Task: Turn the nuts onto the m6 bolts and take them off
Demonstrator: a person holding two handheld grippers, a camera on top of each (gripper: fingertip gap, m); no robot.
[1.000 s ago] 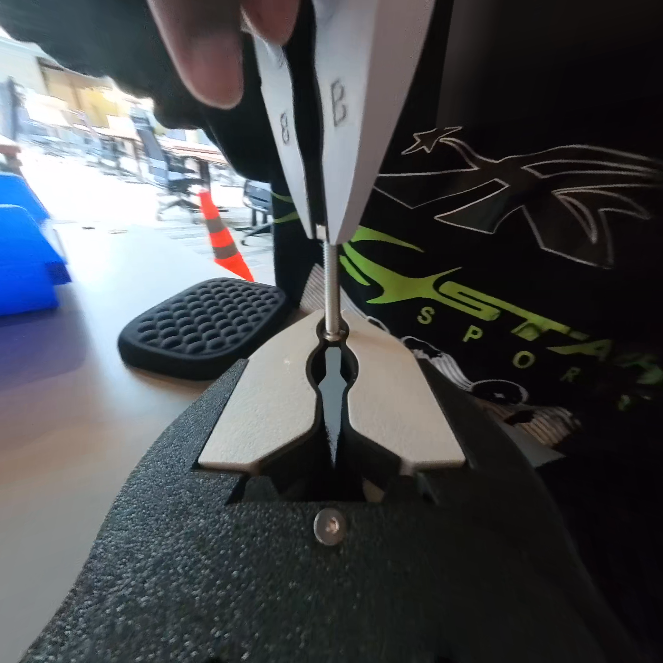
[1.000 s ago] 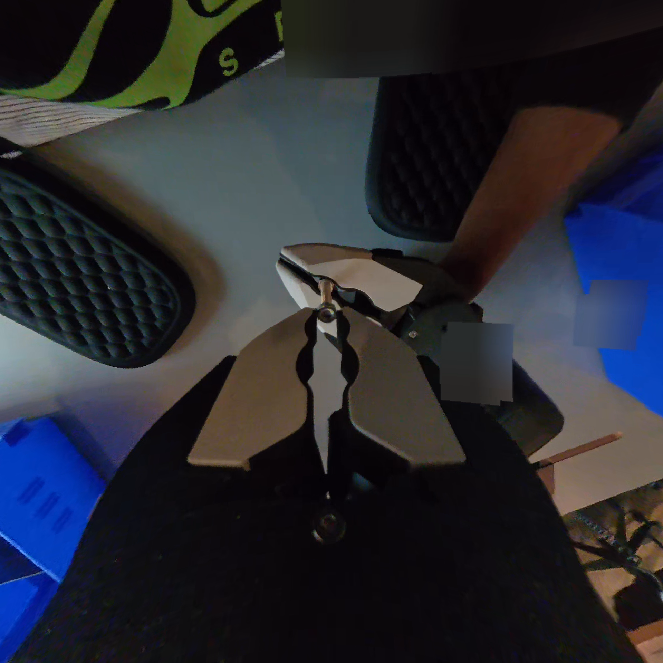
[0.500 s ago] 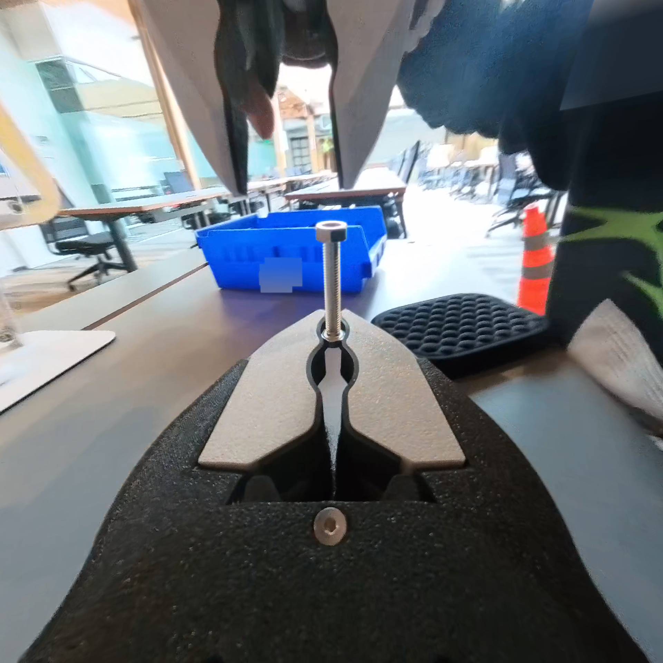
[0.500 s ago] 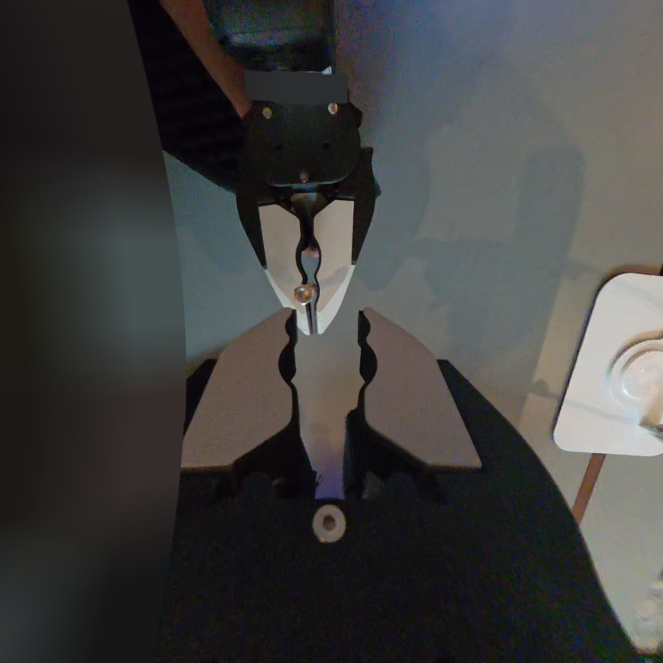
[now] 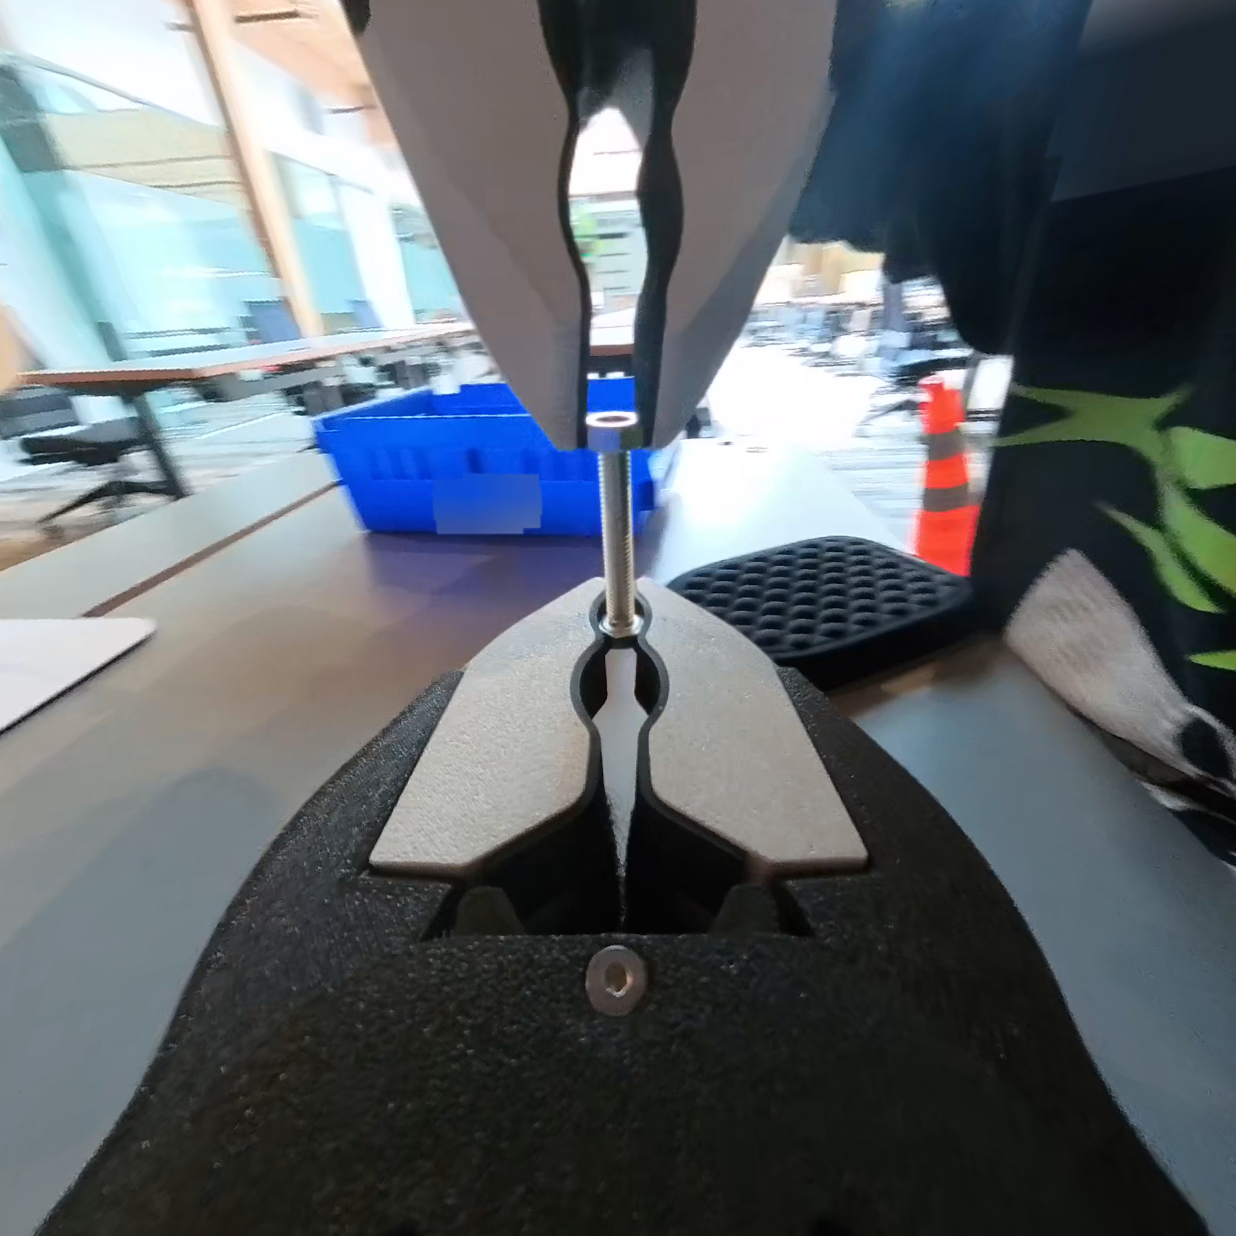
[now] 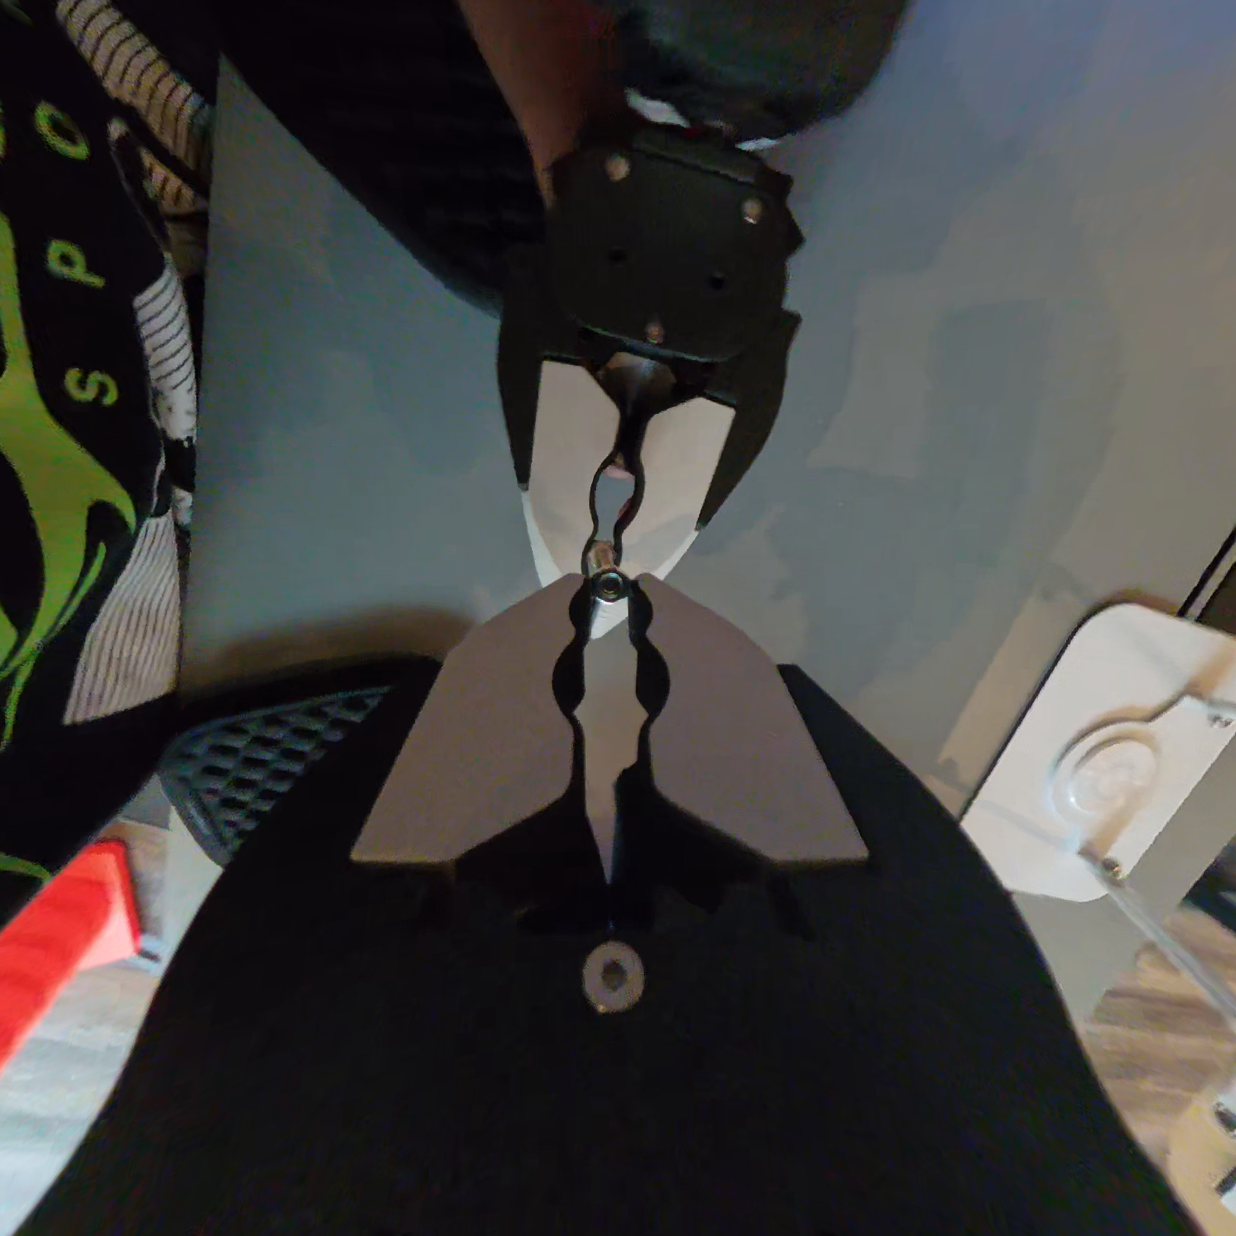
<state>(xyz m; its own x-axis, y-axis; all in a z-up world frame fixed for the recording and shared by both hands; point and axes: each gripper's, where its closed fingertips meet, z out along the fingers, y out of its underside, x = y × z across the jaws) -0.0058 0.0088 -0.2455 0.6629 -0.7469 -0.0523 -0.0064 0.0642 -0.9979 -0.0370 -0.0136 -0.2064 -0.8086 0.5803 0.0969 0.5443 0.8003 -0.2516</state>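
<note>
A silver bolt (image 5: 619, 528) stands upright above the grey table (image 5: 200, 669). My left gripper (image 5: 621, 605) is shut on the nut (image 5: 621, 622) at the bolt's lower end, in the notch at its fingertips. My right gripper (image 5: 612, 435) comes down from above and is shut on the bolt's socket head (image 5: 612, 427). In the right wrist view I look down the bolt: its head (image 6: 610, 587) sits between my right gripper's (image 6: 610, 592) fingertips, and the left gripper (image 6: 605, 545) shows beyond it, closed at the bolt's far end.
A blue bin (image 5: 468, 461) stands behind the bolt. A black honeycomb pad (image 5: 822, 602) lies to the right, with an orange cone (image 5: 943, 481) behind it. A white base plate (image 6: 1103, 736) lies at the table's side. A person in a dark printed shirt (image 5: 1137, 468) is close on the right.
The right gripper opened and lifted off the bolt head half a second ago, then came back down and shut on it again. The left gripper kept its hold and swung round.
</note>
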